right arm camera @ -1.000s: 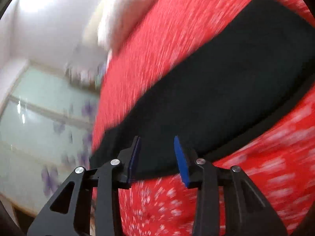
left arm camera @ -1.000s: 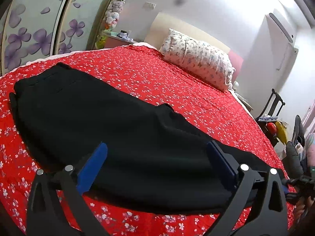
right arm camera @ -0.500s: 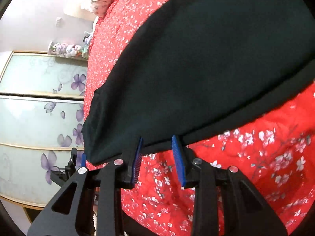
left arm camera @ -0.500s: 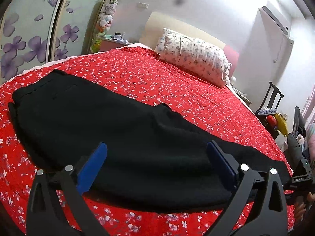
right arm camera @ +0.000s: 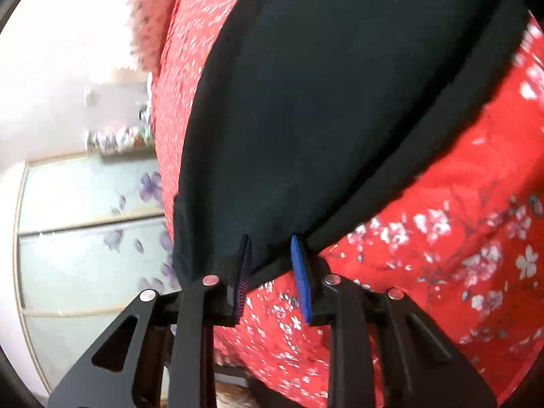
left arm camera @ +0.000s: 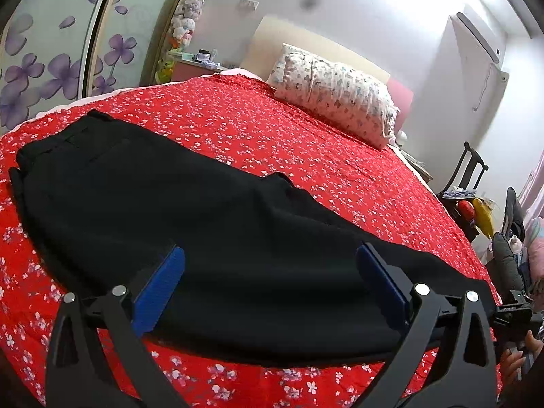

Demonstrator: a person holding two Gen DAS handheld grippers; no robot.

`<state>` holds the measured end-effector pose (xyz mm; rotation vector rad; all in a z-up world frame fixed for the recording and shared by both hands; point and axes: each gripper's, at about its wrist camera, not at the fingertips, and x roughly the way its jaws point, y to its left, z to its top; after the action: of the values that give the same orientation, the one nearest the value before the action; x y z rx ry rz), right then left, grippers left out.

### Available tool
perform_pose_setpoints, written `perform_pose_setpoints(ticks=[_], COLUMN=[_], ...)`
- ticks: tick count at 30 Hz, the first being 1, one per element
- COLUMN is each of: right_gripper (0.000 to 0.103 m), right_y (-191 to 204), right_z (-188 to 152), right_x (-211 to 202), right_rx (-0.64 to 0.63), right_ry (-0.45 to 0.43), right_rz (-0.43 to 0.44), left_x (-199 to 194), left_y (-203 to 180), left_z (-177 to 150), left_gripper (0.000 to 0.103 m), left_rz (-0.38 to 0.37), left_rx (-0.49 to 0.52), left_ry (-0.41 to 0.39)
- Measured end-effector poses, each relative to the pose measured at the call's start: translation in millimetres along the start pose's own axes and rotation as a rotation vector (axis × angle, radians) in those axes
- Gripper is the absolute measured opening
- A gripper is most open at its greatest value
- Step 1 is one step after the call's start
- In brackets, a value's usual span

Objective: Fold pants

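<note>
The black pants [left arm camera: 190, 224] lie flat and long across the bed [left arm camera: 306, 142], on a red quilted cover sprinkled with small white blossoms. The cloth is matte and smooth, with a thicker band along its near edge. The waist end lies far from the pillow [left arm camera: 333, 102], towards the wardrobe doors [left arm camera: 51, 61] of pale glass printed with purple flowers; the leg ends run out to the bed's opposite side.

The left gripper [left arm camera: 268, 278] hovers above the middle of the pants, its jaws spread wide — ridged blue pads on black angular arms — with nothing between them.

The right gripper [right arm camera: 270, 265] is at the near hem of the pants, where a corner of the dark fabric bunches slightly. Its jaws are narrow and closing, with the fabric's edge between the blue pads; whether the pads already press on it I cannot tell.

The pillow is soft, plump and floral-patterned, set against a plain cream headboard [left arm camera: 272, 37].
</note>
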<state>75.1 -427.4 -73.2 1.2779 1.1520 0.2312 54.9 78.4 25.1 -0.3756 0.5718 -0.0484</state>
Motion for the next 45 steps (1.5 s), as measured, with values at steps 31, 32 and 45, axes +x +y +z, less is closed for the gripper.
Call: perform_pose_setpoints(ticks=[31, 32, 45], right_gripper=[0.012, 0.018, 0.063], right_y=[70, 88, 268], right_z=[-44, -52, -87], right_x=[-22, -22, 237], right_rx=[-0.521, -0.616, -1.404], right_ry=[-0.186, -0.223, -0.011], right_rz=[-0.309, -0.334, -0.365], left_x=[-14, -15, -15], left_y=[16, 17, 29], left_z=[9, 10, 14], left_gripper=[0.101, 0.101, 0.101], left_rz=[0.018, 0.017, 0.052], left_rx=[-0.078, -0.087, -0.158], left_ry=[-0.065, -0.075, -0.113])
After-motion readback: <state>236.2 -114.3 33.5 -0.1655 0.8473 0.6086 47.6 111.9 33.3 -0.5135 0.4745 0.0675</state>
